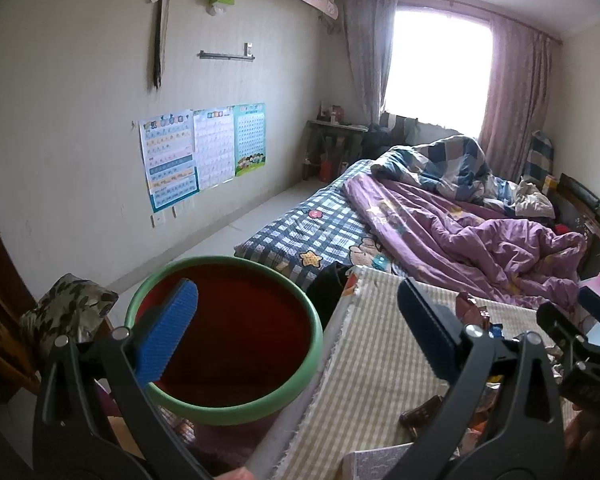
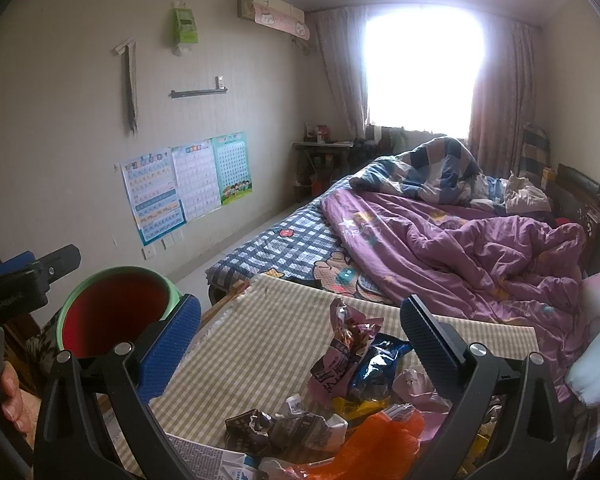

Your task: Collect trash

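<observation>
Both tools stand wide with nothing between their pads: the left tool (image 1: 300, 332) hangs over the red bucket (image 1: 228, 340) with its green rim, the right tool (image 2: 300, 344) over the trash. Crumpled wrappers (image 2: 352, 364) lie heaped on the checked bench (image 2: 260, 340), with the bucket just beside its left edge.

A bright window (image 1: 440, 64) glared at the upper right between pinkish curtains (image 1: 512, 92). Posters (image 1: 204, 152) hung left on the pale wall (image 1: 80, 120); an unmade bed (image 1: 440, 224) filled the right.
</observation>
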Available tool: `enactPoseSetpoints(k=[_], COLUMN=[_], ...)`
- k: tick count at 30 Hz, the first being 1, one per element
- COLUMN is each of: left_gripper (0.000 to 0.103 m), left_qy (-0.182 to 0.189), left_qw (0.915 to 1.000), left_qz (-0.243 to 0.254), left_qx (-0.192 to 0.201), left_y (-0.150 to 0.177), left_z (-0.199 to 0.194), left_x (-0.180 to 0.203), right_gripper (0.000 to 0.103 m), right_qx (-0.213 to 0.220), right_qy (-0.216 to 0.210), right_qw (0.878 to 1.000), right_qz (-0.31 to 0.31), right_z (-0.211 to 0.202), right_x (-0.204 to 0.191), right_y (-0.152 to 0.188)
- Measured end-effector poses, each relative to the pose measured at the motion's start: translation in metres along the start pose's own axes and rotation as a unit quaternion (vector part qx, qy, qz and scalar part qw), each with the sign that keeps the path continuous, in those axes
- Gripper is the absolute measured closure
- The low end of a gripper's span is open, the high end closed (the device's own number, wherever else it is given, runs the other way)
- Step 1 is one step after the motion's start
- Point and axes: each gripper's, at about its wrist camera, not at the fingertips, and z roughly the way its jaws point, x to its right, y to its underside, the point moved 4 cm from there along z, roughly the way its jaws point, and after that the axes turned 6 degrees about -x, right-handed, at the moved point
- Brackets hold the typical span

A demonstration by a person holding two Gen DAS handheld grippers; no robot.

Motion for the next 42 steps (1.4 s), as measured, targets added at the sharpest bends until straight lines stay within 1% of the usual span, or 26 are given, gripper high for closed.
enactPoseSetpoints(k=[11, 20, 29, 42], left_gripper=[0.005, 0.005, 0.005, 0.005], left_qy=[0.001, 0.002, 0.003, 0.003], left_qw=[1.0, 0.9999, 0.9999, 0.9997], left_qz=[-0.002, -0.002, -0.005, -0.01], left_qx=[-0.002, -0.011, -0.014, -0.021], left_y=[0.005, 0.01, 0.007, 0.008], left_z=[0.001, 0.004, 0.003, 0.004], left_x=[0.0, 0.005, 0.001, -0.007], right_gripper=[0.007, 0.007, 0.007, 0.007], right_qx=[-0.001, -0.003, -0.003, -0.006], right_qy=[0.001, 0.002, 0.004, 0.004], right_qw=[1.0, 1.0, 1.0, 1.0], right_qz=[-0.001, 0.002, 0.002, 0.003], right_z=[0.002, -0.001, 0.003, 0.004], right_x=[-0.002, 0.001, 0.006, 0.005], right_y=[0.003, 0.004, 0.01, 0.009])
